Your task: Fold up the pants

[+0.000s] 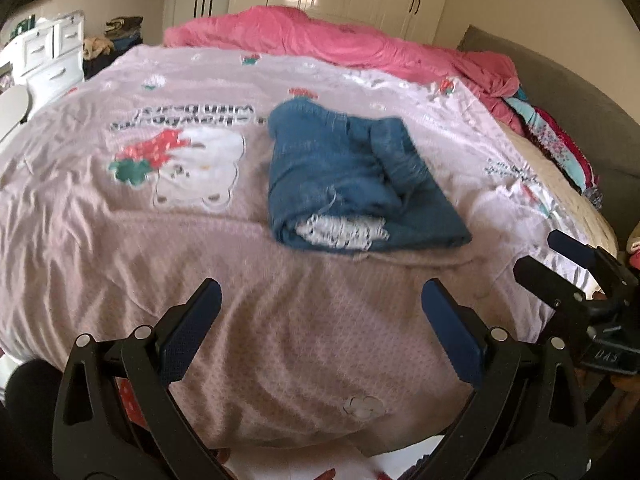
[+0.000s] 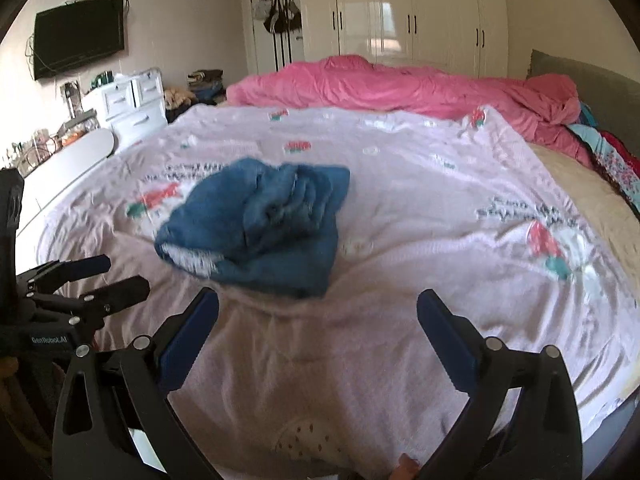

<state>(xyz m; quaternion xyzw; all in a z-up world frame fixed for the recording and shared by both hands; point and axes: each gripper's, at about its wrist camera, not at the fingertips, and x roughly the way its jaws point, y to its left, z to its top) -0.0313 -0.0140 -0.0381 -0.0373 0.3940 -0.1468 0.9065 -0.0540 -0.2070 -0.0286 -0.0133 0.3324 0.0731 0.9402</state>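
A pair of blue ripped jeans (image 1: 352,176) lies folded into a compact bundle on the pink printed bed cover (image 1: 160,240); it also shows in the right wrist view (image 2: 260,224). My left gripper (image 1: 320,312) is open and empty, held above the near part of the bed, short of the jeans. My right gripper (image 2: 318,316) is open and empty too, near the front edge, with the jeans ahead and to its left. Each gripper shows in the other's view: the right one at the right edge (image 1: 560,256), the left one at the left edge (image 2: 116,272).
A crumpled pink blanket (image 1: 340,40) lies along the far side of the bed. Colourful clothes (image 1: 560,140) are piled by the grey headboard (image 1: 580,100) on the right. A white drawer unit (image 2: 132,100), a wall TV (image 2: 78,42) and white wardrobes (image 2: 408,12) stand beyond.
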